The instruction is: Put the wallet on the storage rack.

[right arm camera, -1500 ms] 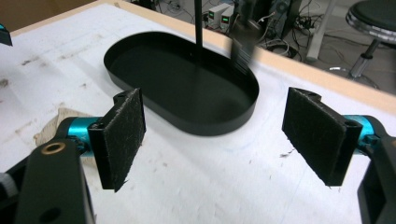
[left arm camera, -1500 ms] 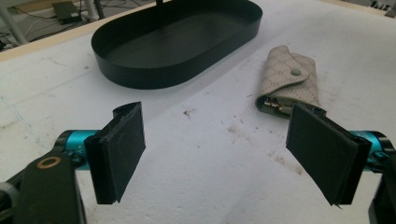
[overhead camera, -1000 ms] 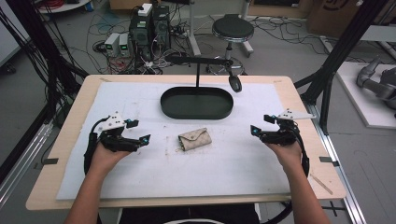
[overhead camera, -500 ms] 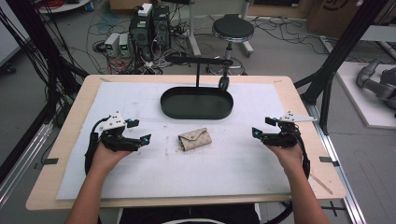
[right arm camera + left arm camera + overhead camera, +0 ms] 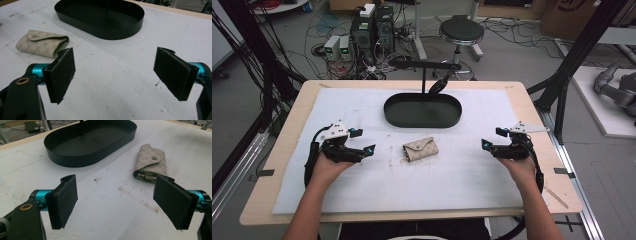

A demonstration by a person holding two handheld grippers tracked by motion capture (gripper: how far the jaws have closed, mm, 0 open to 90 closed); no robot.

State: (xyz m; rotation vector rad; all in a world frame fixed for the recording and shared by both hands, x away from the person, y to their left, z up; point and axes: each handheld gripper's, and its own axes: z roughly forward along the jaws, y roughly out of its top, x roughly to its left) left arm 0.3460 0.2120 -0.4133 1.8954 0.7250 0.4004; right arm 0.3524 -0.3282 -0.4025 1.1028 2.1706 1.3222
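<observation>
Pouch [image 5: 420,149]: lies flat between 2 grippers, near tray [image 5: 422,110], easy to reach.
Left gripper [image 5: 362,141]: released, empty.
Right gripper [image 5: 492,139]: released, empty.

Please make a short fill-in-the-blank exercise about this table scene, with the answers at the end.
1. The beige key pouch lies ____ the black oval tray, not in it.
2. The pouch flap is closed with a ____.
3. The jaws of the left gripper and the right gripper are ____.

Answers: outside; snap button; open
</observation>
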